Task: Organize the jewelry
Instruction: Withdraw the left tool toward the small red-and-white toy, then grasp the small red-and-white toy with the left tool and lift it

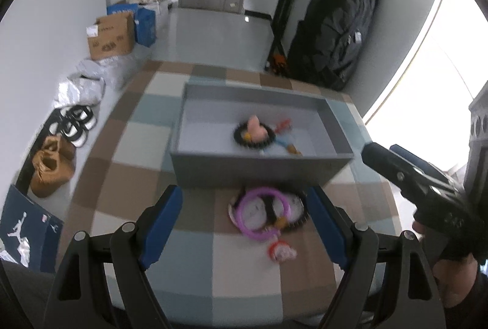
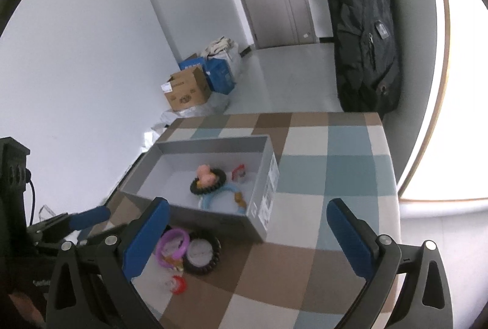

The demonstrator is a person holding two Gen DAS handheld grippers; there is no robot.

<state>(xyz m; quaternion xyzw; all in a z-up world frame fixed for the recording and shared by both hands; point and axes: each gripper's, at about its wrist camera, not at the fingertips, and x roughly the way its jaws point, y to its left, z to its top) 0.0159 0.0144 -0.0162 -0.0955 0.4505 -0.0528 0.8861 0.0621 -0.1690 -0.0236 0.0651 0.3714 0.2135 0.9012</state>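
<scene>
Both tools — left tool [image 1: 244, 219], right tool [image 2: 247, 234] — gape empty; the grey box's [image 2: 213, 143] white label [image 2: 270, 191] is unreadable.

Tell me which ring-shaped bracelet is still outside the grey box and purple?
The purple bangle on the checked cloth, just before the grey box. The black beaded bracelet beside it is dark; the light blue bangle lies inside the box.

A box [image 1: 262, 167] stands on the table [image 1: 128, 164]. In the box lie a beaded ring [image 1: 241, 140] and a bracelet [image 2: 210, 201]. Before the box, on the table, lie a bangle [image 1: 262, 214] and a second beaded ring [image 2: 202, 255], touching.
</scene>
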